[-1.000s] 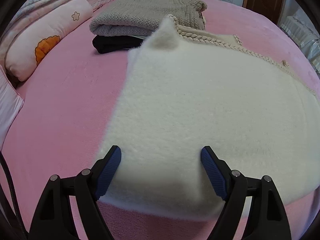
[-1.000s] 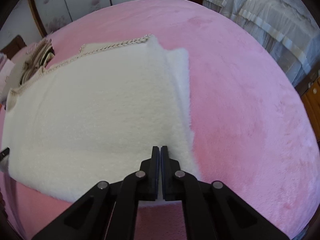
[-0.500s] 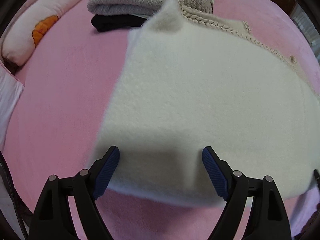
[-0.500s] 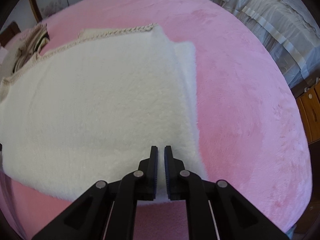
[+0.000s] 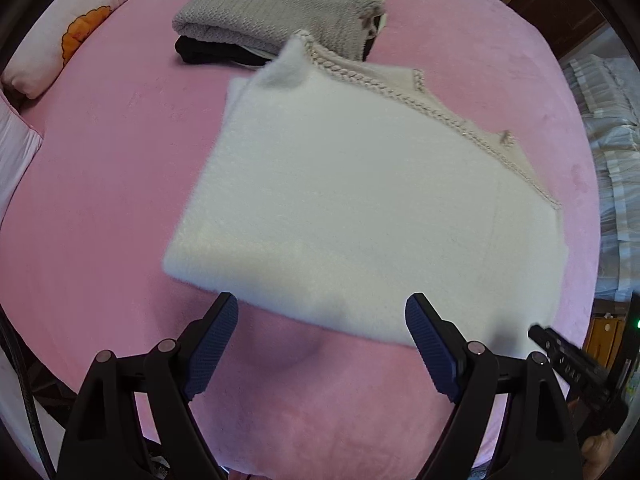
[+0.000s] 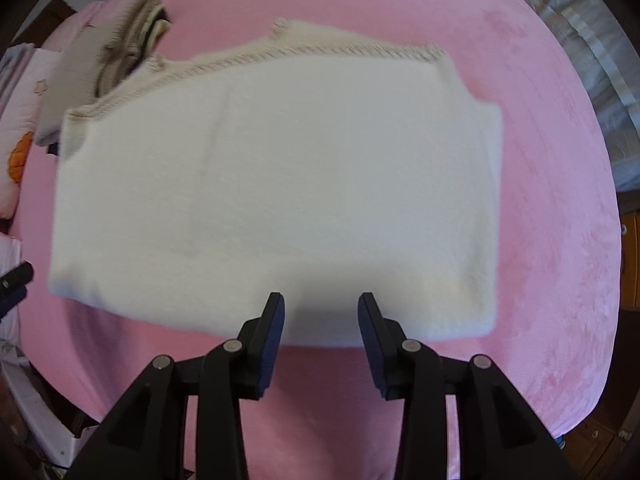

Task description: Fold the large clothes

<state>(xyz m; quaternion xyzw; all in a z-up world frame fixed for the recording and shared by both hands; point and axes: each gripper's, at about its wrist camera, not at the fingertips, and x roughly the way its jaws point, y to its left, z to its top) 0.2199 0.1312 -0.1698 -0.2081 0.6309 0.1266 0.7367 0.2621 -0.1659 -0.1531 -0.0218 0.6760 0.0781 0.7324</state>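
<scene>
A folded white fuzzy sweater (image 5: 360, 200) with a beige braided trim lies flat on the pink bed (image 5: 100, 200); it also shows in the right wrist view (image 6: 280, 184). My left gripper (image 5: 322, 346) is open and empty, held just back from the sweater's near edge. My right gripper (image 6: 320, 332) is open and empty, also just short of the near edge. Neither gripper touches the sweater. The right gripper's tip shows at the lower right of the left wrist view (image 5: 572, 360).
A folded grey knit sweater (image 5: 280, 4) sits on a black garment (image 5: 216, 54) at the back of the bed. A pink pillow with an orange print (image 5: 80, 28) lies at the left. Grey-white bedding (image 5: 616, 160) hangs beyond the bed's right edge.
The right gripper has opened and let go of the sweater. Both grippers have pulled back and up from the sweater, which now lies flat.
</scene>
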